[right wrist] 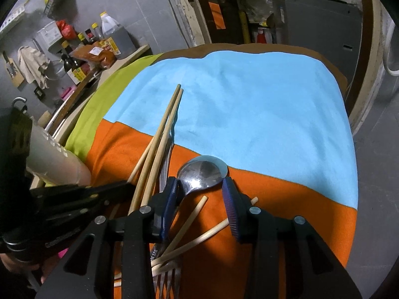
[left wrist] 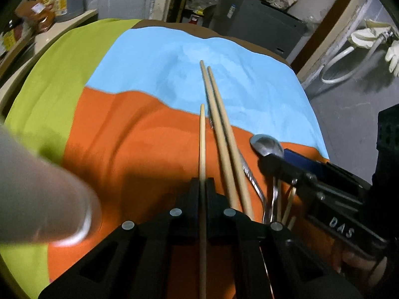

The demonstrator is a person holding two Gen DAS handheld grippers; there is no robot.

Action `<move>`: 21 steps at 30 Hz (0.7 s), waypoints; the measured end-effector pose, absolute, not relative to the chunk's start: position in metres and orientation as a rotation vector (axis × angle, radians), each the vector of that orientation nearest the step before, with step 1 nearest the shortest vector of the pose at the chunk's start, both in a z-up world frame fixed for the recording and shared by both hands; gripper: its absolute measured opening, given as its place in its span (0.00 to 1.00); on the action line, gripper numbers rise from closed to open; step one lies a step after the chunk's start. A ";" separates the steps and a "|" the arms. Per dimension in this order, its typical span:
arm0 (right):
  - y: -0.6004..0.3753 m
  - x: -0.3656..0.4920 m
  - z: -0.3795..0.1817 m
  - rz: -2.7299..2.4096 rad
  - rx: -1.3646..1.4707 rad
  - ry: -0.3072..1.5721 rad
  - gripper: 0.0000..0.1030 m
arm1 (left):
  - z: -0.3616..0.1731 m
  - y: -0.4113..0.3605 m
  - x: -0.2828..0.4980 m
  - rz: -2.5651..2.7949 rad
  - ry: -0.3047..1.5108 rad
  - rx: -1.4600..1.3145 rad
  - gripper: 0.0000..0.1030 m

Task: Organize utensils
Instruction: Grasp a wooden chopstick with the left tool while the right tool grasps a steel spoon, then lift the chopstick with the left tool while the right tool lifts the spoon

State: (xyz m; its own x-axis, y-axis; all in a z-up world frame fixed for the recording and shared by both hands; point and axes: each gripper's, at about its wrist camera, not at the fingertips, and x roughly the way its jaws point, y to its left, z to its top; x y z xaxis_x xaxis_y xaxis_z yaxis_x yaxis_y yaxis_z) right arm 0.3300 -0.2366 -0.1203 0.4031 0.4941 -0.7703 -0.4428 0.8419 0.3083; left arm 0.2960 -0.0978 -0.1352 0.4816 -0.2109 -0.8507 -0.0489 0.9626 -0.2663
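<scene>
My left gripper (left wrist: 202, 183) is shut on a single wooden chopstick (left wrist: 202, 134) that points away over the orange cloth. Just right of it a pair of chopsticks (left wrist: 219, 124) lies across a metal fork (left wrist: 250, 177). A steel spoon (right wrist: 202, 172) rests bowl-up on the cloth. My right gripper (right wrist: 200, 194) stands open with its blue pads (right wrist: 230, 206) on either side of the spoon's neck, not pressing it. Loose chopsticks (right wrist: 192, 220) and fork tines (right wrist: 167, 279) lie under that gripper. In the left wrist view the right gripper (left wrist: 276, 162) sits just behind the spoon (left wrist: 266, 145).
The table is covered by orange (left wrist: 139, 137), blue (right wrist: 249, 104) and green (left wrist: 54, 79) cloths. A pale translucent container (left wrist: 42, 186) stands close at the left. A counter with bottles (right wrist: 82, 57) lies beyond the table's left edge, and grey cabinets (left wrist: 261, 22) stand behind it.
</scene>
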 end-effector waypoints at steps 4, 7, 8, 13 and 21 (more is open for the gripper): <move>-0.242 0.321 -0.119 0.601 0.057 0.999 0.23 | -0.135 -0.100 0.279 -0.094 1.076 -0.269 0.03; -0.241 0.319 -0.117 0.595 0.028 0.997 0.25 | -0.135 -0.100 0.277 -0.095 1.079 -0.278 0.03; -0.240 0.320 -0.117 0.590 0.020 1.001 0.28 | -0.135 -0.101 0.278 -0.093 1.082 -0.278 0.03; -0.227 0.327 -0.116 0.555 -0.066 1.005 0.36 | -0.133 -0.103 0.288 -0.100 1.106 -0.259 0.03; -0.221 0.341 -0.121 0.562 -0.076 1.024 0.43 | -0.135 -0.099 0.303 -0.092 1.138 -0.278 0.04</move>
State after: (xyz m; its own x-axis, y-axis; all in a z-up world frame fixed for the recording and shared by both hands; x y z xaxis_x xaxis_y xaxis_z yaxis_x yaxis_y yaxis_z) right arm 0.3407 -0.2211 -0.1212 0.3917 0.4075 -0.8249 -0.4773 0.8565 0.1965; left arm 0.3034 -0.0989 -0.1352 0.4196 -0.2133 -0.8823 -0.0684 0.9618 -0.2651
